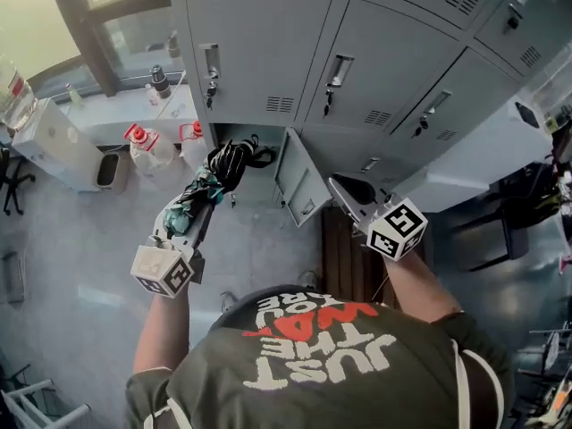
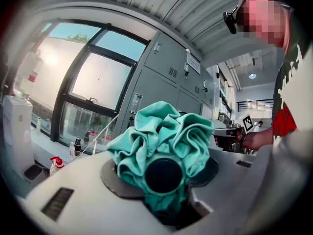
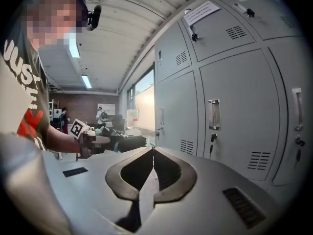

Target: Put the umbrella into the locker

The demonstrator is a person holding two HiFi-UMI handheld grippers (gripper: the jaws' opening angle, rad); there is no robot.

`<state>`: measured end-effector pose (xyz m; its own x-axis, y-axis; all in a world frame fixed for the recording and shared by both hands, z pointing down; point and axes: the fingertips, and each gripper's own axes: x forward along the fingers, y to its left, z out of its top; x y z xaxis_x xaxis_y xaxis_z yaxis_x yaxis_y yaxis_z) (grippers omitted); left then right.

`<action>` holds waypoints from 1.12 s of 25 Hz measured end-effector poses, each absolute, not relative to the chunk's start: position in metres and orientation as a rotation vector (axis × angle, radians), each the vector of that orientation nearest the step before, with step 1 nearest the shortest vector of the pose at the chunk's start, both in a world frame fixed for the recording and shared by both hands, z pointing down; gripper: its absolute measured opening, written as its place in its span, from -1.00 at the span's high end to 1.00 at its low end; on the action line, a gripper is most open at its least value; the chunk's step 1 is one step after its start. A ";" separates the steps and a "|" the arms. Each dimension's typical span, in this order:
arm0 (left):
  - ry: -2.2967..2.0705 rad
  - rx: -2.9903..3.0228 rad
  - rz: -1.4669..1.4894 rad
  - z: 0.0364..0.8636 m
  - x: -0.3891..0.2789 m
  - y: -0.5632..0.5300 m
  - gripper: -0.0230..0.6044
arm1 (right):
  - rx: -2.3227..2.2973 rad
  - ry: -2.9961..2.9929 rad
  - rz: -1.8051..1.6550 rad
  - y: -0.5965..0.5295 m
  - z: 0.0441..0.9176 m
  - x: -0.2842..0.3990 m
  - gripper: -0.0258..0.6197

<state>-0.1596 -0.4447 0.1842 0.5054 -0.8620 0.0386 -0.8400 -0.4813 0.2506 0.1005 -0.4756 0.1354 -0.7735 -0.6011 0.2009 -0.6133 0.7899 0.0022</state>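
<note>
The umbrella (image 2: 166, 131) is seen in teal cloth, with a black round end (image 2: 164, 176) and a black handle (image 1: 228, 164). The lockers (image 1: 259, 43) are painted plain light grey throughout, vents included. The left gripper (image 1: 204, 202) and right gripper (image 1: 340, 186) are cast in pale grey, with dark grey-brown pads (image 3: 183, 182); each cube (image 1: 163, 271) is white, patterned with black square markers. The shirt (image 1: 313, 365) is dark olive, printed with white and red letters. Red caps (image 1: 134, 133) are carried by two pale bottles (image 1: 147, 152). The floor (image 1: 71, 239) is mottled blue-grey, and the slats (image 1: 344, 257) beside it are dark brown. A window frame (image 1: 85, 25) is dark grey
</note>
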 end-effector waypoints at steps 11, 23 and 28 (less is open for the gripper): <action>-1.456 2.504 -0.225 0.271 -0.136 -0.512 0.26 | 0.950 -2.866 0.199 -0.569 0.224 0.134 0.82; -1.468 2.678 -0.459 0.393 -0.147 -0.582 0.26 | 1.101 -2.895 0.213 -0.558 0.302 0.169 0.82; -1.491 2.708 -0.487 0.425 -0.157 -0.587 0.26 | 1.135 -2.902 0.059 -0.526 0.315 0.162 0.82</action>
<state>-0.1574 -0.5868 0.4246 0.4977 -0.8263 -0.2637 -0.8224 -0.5462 0.1590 0.1617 -0.5262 0.3147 -0.7342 -0.6779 0.0372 -0.6788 0.7338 -0.0261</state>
